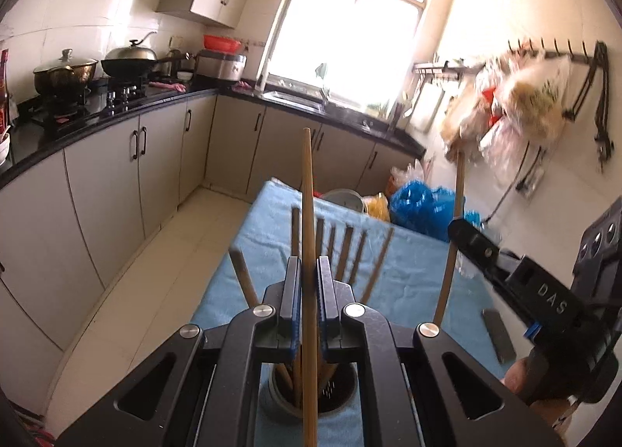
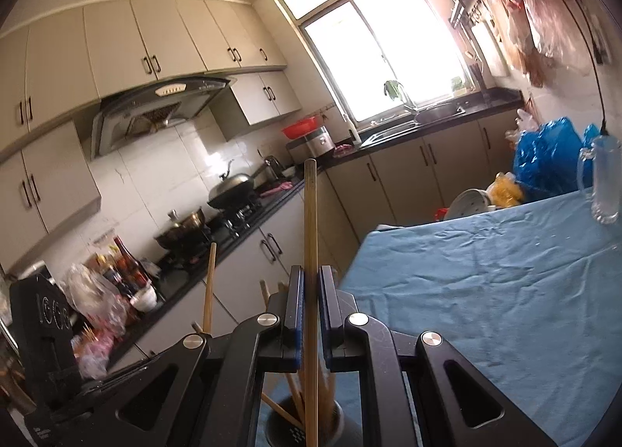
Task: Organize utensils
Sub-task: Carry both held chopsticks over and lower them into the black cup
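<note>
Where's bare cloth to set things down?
Free: the blue cloth between the glass mug and the right gripper. Crowded: the row of chopsticks ahead of the left gripper, and the holder under both.

The holder (image 1: pixel 311 388) is mostly hidden behind the left gripper (image 1: pixel 308 276), and the lower end of its chopstick (image 1: pixel 308 252) runs off the bottom edge. From the right wrist, the right gripper (image 2: pixel 310 283) likewise covers most of the holder (image 2: pixel 303 423), whose base is cut off below. The hanging bags (image 1: pixel 509 105) are too blurred to tell their contents.
</note>
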The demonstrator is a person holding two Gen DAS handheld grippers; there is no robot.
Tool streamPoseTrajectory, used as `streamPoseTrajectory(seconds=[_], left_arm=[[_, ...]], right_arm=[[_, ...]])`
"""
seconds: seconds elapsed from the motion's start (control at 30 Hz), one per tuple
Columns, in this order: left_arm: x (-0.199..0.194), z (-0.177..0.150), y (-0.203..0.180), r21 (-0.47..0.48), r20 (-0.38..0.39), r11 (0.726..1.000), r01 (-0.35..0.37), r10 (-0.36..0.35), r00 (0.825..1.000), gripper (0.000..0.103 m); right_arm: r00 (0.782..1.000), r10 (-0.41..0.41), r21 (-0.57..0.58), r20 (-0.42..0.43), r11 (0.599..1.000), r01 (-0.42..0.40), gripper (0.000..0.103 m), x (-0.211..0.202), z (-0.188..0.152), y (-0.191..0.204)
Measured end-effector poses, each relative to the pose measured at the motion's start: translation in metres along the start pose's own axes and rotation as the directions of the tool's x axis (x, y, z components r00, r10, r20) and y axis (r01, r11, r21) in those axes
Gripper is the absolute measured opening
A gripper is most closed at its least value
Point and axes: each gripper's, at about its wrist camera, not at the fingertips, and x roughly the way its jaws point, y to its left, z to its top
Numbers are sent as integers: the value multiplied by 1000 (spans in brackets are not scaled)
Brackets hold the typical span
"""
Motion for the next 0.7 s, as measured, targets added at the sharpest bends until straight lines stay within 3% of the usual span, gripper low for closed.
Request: streamPoseTrajectory(seconds=[0.3,0.7], left_arm=[[15,15,14,-107,106,991,80,-69,992,7],[53,-9,20,-113,122,993,25,-11,992,7]], right_arm=[[997,1,-9,83,1000,0,8,28,0,6],[995,-73,-86,63,993,78,8,45,-31,-2]])
